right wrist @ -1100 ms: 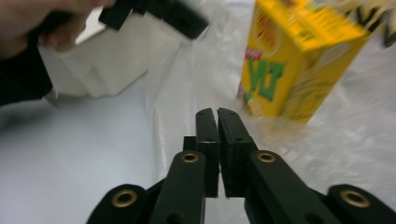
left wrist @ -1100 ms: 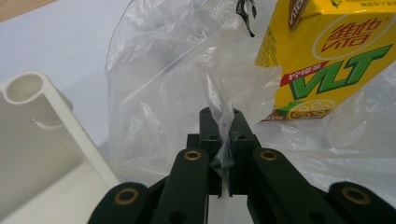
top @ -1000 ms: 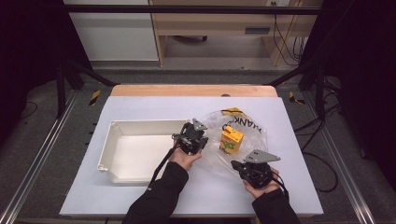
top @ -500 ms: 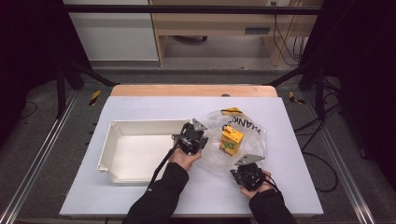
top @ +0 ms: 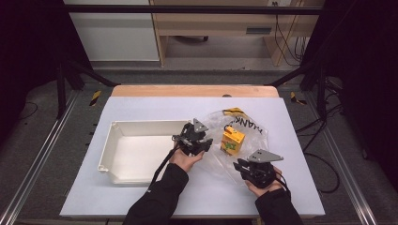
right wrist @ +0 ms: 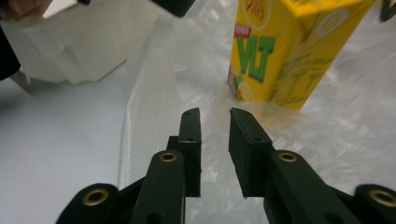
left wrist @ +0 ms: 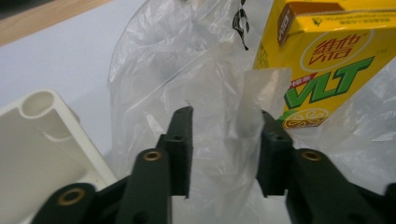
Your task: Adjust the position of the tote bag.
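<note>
Yellow carton (top: 232, 140) inside clear bag (top: 248, 136); white tray (top: 117, 157) bare; left tool (left wrist: 225, 122) wide around bag film, right tool (right wrist: 215, 116) narrowly parted

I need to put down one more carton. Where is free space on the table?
Bare table lies behind the white tray, and in front along the near edge. The tray's floor is empty too. It is crowded at the right, where the plastic bag and yellow carton sit between both grippers.

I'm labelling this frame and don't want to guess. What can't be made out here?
- Plastic bag print: high view, too small, cut by folds.
- Drink carton top: left gripper view, cut by the edge.
- Whether the left gripper pinches the film between its open jaws: unclear.
- White bin far wall: hidden behind the left gripper.
</note>
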The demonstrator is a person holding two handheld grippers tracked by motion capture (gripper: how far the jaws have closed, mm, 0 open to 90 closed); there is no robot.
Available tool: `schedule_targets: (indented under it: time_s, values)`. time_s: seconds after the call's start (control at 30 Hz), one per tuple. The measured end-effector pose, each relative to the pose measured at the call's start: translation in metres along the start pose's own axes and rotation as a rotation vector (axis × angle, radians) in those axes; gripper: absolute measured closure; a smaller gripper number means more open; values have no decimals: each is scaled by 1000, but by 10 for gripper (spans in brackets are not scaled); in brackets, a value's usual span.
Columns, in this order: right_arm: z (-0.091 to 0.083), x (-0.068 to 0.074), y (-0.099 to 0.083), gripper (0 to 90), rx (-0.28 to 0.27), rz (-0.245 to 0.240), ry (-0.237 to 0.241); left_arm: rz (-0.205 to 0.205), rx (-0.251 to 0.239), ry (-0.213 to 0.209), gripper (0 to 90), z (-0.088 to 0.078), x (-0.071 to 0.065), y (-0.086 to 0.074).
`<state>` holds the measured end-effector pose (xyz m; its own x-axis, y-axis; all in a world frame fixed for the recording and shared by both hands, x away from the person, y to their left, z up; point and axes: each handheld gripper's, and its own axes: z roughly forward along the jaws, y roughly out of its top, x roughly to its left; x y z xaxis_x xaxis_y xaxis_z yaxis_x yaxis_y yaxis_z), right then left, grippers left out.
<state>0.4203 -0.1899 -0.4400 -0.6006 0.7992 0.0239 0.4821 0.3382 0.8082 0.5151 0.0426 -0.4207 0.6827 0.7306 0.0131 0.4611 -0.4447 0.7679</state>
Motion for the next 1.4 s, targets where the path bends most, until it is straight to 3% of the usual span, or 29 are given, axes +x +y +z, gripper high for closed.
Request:
schedule_targets:
  time_s: [0.2,0.47,0.53,0.7,0.93,1.13,1.4]
  values:
    - [-10,-7,7,646,-47,0,-41,8,-2,-21,451,-12,-2,2]
    - [-18,-12,12,617,-82,11,-64,15,-24,-36,403,-30,-3,3]
    - [-19,-12,12,616,-87,13,-67,1,-56,-48,407,-36,-2,5]
    - [-18,-13,12,616,-80,11,-73,-15,-79,-61,521,-38,0,13]
    - [-18,-14,10,622,-77,13,-75,-29,-48,-75,869,-25,1,12]
    - [-19,-20,7,628,-68,15,-92,-47,-32,-90,897,-29,0,-1]
    - [-16,-21,5,631,-52,20,-98,-16,-3,-102,899,-27,-11,-19]
